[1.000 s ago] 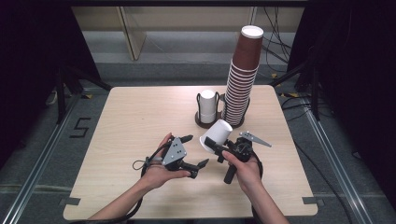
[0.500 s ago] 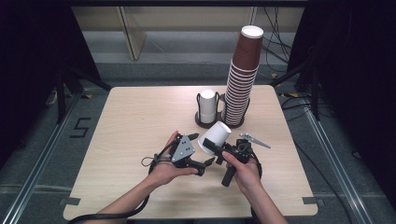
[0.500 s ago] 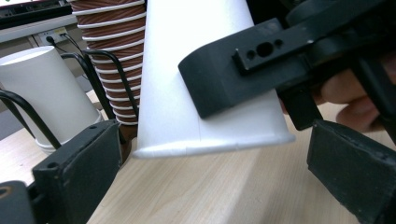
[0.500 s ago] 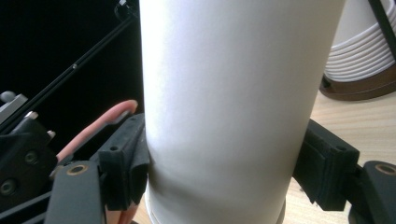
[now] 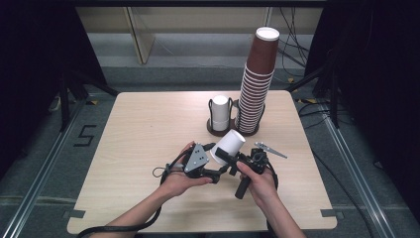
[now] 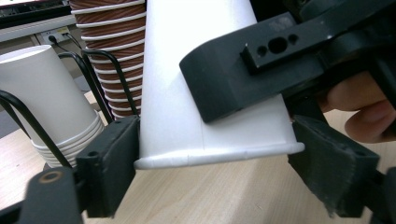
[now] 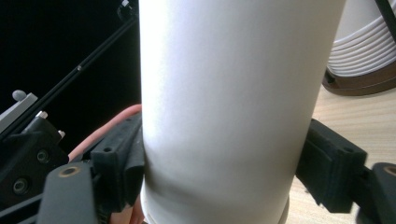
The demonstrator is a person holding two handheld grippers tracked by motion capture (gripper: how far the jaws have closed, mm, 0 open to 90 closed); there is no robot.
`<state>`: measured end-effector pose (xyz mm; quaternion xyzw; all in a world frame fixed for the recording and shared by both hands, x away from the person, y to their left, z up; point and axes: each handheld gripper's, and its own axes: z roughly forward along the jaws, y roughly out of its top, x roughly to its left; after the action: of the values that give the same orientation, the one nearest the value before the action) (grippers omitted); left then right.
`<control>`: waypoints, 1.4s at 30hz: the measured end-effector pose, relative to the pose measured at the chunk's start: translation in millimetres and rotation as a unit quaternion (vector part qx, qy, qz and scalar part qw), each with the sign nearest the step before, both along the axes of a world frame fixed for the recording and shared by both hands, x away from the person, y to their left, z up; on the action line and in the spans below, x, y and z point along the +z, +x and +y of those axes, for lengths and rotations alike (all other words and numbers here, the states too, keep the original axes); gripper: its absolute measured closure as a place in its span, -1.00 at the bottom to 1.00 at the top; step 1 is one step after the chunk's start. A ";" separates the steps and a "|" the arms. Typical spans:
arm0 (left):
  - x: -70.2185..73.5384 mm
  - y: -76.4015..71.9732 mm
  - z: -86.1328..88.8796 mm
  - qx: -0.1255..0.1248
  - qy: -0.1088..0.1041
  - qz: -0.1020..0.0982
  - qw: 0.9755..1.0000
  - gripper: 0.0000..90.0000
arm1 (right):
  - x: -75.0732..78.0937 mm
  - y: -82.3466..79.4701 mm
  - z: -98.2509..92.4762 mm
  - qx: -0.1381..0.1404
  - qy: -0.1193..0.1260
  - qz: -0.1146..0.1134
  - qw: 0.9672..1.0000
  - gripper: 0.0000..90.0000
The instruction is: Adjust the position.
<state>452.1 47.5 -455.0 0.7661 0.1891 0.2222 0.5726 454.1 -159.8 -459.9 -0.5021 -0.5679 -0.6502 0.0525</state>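
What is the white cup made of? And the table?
The white cup looks like paper: matte walls, a straight side seam and a rolled rim. It might have a thin coating, but I can't tell. The table looks like pale wood, or a wood-pattern top, since faint grain lines run along its smooth, matte surface.

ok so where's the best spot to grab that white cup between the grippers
Probably low on the white cup, just above its rolled rim, closing across its width from both sides. The wall is stiffest there and the lip stops slipping. The left gripper already straddles that end; its jaws have just been closing. The right gripper straddles the body.
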 end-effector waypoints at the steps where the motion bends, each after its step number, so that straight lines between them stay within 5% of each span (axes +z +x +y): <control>1: 0.0 0.0 0.0 0.000 0.000 0.000 1.000 -0.54 | 0.0 0.0 0.0 0.000 0.000 0.000 1.000 -0.50; 6: 0.3 -1.2 0.3 -0.003 -0.004 0.003 1.000 -0.43 | 0.3 2.5 -1.4 -0.003 -0.014 -0.017 1.000 -0.61; 8: 0.2 -1.4 0.4 -0.003 -0.004 0.003 1.000 -0.39 | 2.3 0.6 0.5 -0.006 -0.013 0.003 1.000 -0.66; 9: 0.3 -1.2 0.6 -0.003 -0.003 0.004 1.000 -0.39 | 0.7 2.2 -1.0 -0.005 -0.028 -0.021 0.999 -0.72; 15: 1.4 -1.7 2.0 -0.010 0.002 0.005 1.000 -0.36 | 2.7 2.0 0.7 -0.004 -0.039 -0.024 0.999 -0.86; 30: 8.0 -1.0 16.1 -0.007 0.019 0.005 1.000 -0.34 | 10.2 -7.1 -14.7 0.012 -0.092 -0.052 0.994 -0.89; 36: 11.7 0.1 25.6 -0.006 0.029 0.004 1.000 -0.34 | 12.7 -13.0 -30.4 0.029 -0.129 -0.088 0.987 -0.87; 40: 13.2 1.1 30.2 -0.008 0.032 0.006 0.999 -0.34 | 12.1 -14.9 -37.5 0.039 -0.149 -0.089 0.984 -0.84; 42: 12.4 1.2 32.3 -0.009 0.035 0.006 0.999 -0.33 | 6.8 -13.5 -42.6 0.045 -0.179 -0.108 0.977 -0.84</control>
<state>453.3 79.8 -442.6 0.7889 0.1772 0.2190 0.5462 440.6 -202.4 -453.1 -0.4044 -0.6993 -0.5852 -0.0705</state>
